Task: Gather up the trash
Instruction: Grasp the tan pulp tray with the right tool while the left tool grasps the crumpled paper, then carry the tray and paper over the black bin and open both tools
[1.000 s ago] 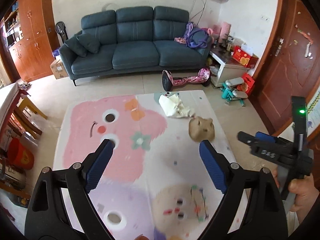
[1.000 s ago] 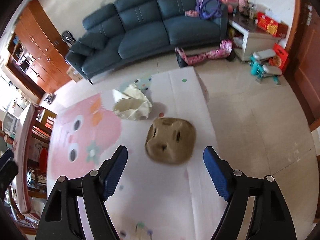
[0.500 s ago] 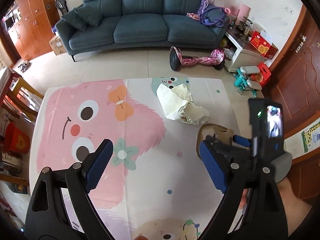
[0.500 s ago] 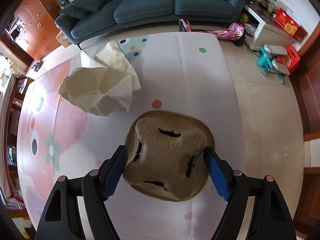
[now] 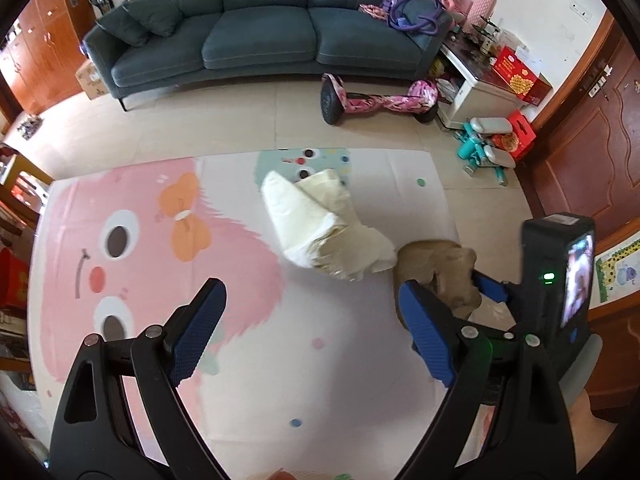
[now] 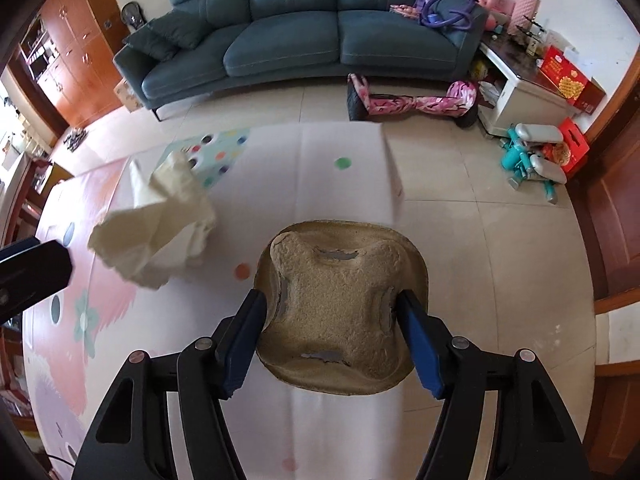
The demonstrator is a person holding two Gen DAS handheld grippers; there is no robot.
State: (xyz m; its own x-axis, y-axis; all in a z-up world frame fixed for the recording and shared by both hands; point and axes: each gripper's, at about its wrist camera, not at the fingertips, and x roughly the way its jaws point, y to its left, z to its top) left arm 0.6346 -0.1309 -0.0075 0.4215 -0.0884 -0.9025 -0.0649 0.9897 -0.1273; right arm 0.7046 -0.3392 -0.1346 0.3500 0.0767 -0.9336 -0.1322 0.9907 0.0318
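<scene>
A brown pulp cup tray (image 6: pixel 336 280) lies on the cartoon play mat (image 6: pixel 320 168) near its right edge. My right gripper (image 6: pixel 330 298) points down over it, its jaws closing, and both blue pads touch the tray's sides. In the left wrist view the tray (image 5: pixel 436 264) looks bent between the right gripper's fingers (image 5: pixel 490 286). A crumpled cream paper bag (image 5: pixel 316 224) lies just left of the tray, also visible as the bag (image 6: pixel 160 224) in the right wrist view. My left gripper (image 5: pixel 308 292) hangs open above the mat (image 5: pixel 160 240), short of the bag, with nothing between its fingers.
A blue-grey sofa (image 5: pixel 260 28) stands at the back. A pink hoverboard (image 5: pixel 380 100) lies on the tile floor before it. At the right are a white side table (image 5: pixel 480 96), red boxes (image 5: pixel 520 76), a teal toy (image 5: pixel 484 152) and a wooden door (image 5: pixel 592 140).
Both grippers have sunk toward the mat. The right gripper came down over the brown tray and its jaws narrowed onto it. The left gripper drew nearer to the paper bag.
</scene>
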